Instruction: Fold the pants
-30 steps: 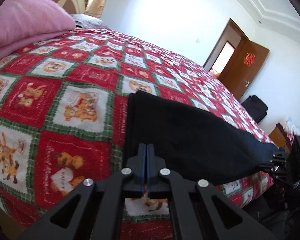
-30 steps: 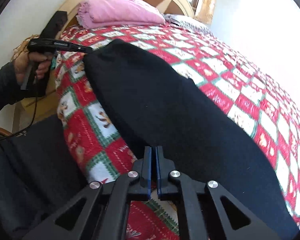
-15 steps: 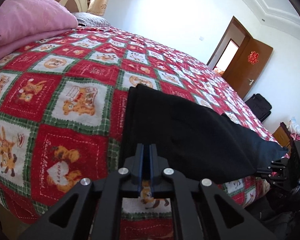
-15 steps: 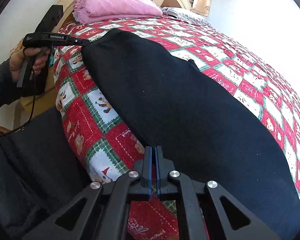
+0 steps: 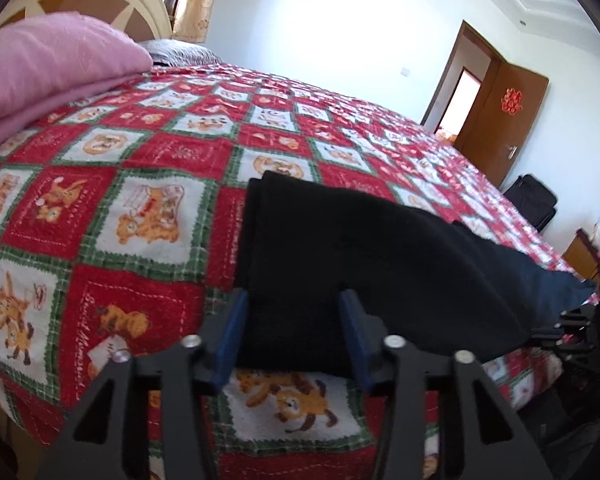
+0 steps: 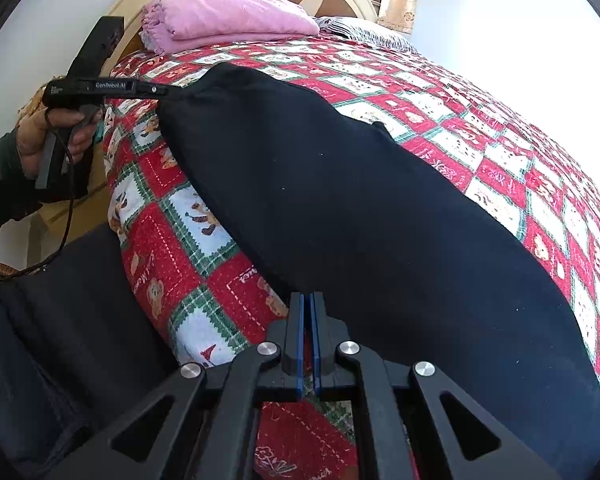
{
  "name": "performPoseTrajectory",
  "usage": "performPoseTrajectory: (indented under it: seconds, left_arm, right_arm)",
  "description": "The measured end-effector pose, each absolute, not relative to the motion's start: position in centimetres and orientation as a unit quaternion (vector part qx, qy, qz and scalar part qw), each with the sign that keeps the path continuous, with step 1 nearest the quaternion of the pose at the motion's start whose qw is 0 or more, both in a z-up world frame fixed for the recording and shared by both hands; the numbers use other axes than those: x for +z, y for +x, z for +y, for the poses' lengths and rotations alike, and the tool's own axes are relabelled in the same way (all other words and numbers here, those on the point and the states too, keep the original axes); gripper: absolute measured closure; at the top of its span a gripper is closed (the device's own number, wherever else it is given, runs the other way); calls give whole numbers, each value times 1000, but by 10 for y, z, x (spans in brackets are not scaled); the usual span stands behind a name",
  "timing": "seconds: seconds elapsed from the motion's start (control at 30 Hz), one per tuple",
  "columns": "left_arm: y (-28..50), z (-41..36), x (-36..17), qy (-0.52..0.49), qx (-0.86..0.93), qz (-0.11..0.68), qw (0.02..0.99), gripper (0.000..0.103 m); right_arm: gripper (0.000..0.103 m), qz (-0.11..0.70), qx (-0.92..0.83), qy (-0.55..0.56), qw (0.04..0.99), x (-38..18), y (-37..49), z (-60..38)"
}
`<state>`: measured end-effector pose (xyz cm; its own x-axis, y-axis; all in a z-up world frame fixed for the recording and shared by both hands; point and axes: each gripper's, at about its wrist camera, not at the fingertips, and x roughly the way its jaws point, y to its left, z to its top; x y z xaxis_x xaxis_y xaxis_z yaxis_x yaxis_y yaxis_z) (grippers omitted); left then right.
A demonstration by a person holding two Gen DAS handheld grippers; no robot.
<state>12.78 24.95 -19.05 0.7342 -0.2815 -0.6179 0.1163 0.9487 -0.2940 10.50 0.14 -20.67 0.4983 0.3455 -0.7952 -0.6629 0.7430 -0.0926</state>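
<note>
left gripper [image 5: 292, 300] opening, pants [image 5: 372, 256] released | right gripper [image 6: 307, 300] closed, empty

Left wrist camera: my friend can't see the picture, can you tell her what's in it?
Black pants lie flat on a bed under a red and green cartoon-patch quilt, and the left gripper is opening its blue-padded jaws around their near edge. A folded pink blanket sits by the headboard, and a brown door stands open behind.
</note>
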Motion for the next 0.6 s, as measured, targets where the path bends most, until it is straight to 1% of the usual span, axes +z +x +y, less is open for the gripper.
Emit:
performPoseTrajectory:
  seconds: [0.07, 0.1, 0.23, 0.37, 0.5, 0.53, 0.6]
  left_arm:
    - [130, 255, -193, -132, -102, 352, 921, 79]
    - [132, 260, -193, -145, -114, 357, 916, 95]
    - [127, 257, -189, -136, -116, 359, 916, 96]
    - [124, 256, -193, -119, -119, 379, 910, 96]
    - [124, 253, -190, -104, -115, 383, 911, 95]
    - [124, 253, -190, -102, -114, 382, 911, 93]
    - [123, 255, -187, -102, -108, 380, 913, 85]
  right_arm:
    - [100, 402, 298, -195, 843, -206, 107, 2]
    - [100, 402, 298, -194, 844, -206, 107, 2]
    - [100, 394, 299, -192, 847, -197, 107, 3]
    - [100, 384, 303, -187, 852, -186, 104, -1]
    - [100, 404, 301, -193, 842, -201, 108, -2]
    - [100, 420, 305, -191, 833, -209, 111, -1]
    - [100, 423, 307, -195, 830, -211, 111, 0]
